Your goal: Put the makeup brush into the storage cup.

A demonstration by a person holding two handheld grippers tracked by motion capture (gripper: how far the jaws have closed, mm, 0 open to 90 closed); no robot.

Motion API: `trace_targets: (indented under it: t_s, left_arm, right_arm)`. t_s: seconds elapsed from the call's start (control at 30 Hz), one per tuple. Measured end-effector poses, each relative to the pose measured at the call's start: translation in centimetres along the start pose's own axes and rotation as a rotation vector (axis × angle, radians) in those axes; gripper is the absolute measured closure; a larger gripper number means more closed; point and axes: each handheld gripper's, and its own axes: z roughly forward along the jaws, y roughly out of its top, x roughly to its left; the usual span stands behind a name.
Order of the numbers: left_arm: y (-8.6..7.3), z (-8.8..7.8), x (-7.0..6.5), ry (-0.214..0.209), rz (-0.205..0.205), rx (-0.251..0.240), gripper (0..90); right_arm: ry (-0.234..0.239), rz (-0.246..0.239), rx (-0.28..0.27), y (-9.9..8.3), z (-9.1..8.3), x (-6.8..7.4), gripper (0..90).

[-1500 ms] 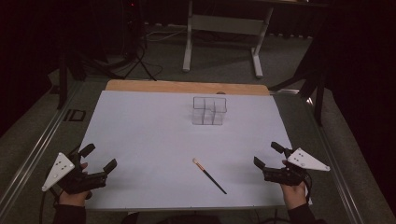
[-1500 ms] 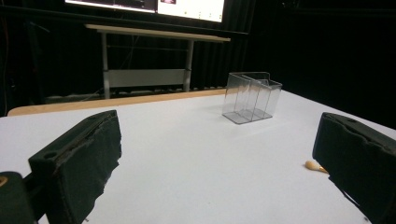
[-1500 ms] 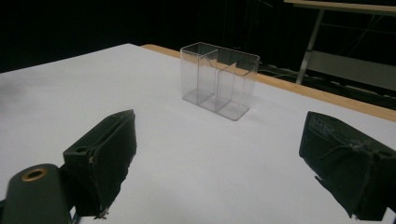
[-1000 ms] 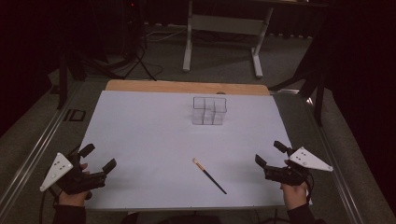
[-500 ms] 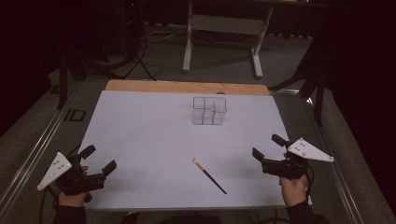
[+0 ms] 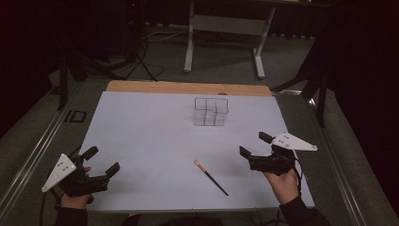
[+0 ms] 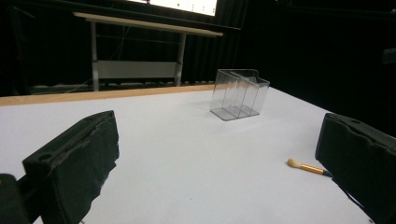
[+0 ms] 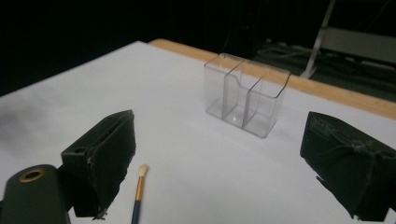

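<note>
A thin makeup brush (image 6: 211, 177) with a pale tip and dark handle lies on the white table top (image 6: 150, 132), near the front edge. A clear plastic organizer (image 6: 211, 111) with several compartments stands empty toward the back. My left gripper (image 6: 101, 160) hovers open at the front left corner, far from both. My right gripper (image 6: 255, 145) is open at the front right, a short way right of the brush. The brush (image 7: 307, 167) and organizer (image 7: 238, 94) appear between the left jaws. In the right gripper view the brush (image 8: 138, 192) lies by the left jaw, with the organizer (image 8: 244, 94) ahead.
A wooden strip (image 6: 188, 87) borders the table's far edge. Beyond it a metal table frame (image 6: 225, 32) stands on the dark floor, with a tripod and cables (image 6: 136, 56) at the back left. Metal rails (image 6: 33, 155) run along both table sides.
My right gripper has moved left toward the brush and slightly away from the front edge. The left gripper has drifted a little toward the front edge. Brush and organizer have stayed put.
</note>
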Motion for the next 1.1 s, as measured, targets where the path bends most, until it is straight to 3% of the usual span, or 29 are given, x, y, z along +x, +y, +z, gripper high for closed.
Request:
trace_targets:
  t_s: [0.13, 0.4, 0.6, 0.87, 1.1]
  left_arm:
    - [0.0, 0.0, 0.1, 0.0, -0.005, -0.002, 0.0]
    - [0.0, 0.0, 0.0, -0.008, -0.009, -0.001, 0.0]
    - [0.0, 0.0, 0.0, -0.01, -0.007, 0.003, 0.0]
    - [0.0, 0.0, 0.0, -0.014, -0.005, -0.002, 0.0]
    - [0.0, 0.0, 0.0, -0.02, -0.007, 0.007, 0.0]
  right_arm:
    - [0.064, 0.005, 0.054, 0.1, 1.7, 1.1, 10.1]
    - [0.14, 0.006, 0.09, -0.1, 3.9, 2.8, 10.1]
    - [0.147, -0.018, 0.095, -0.1, 4.9, 4.2, 12.0]
    - [0.166, -0.051, 0.172, -1.0, 6.7, 5.8, 19.5]
    - [0.16, -0.055, 0.243, -2.0, 7.5, 6.1, 24.8]
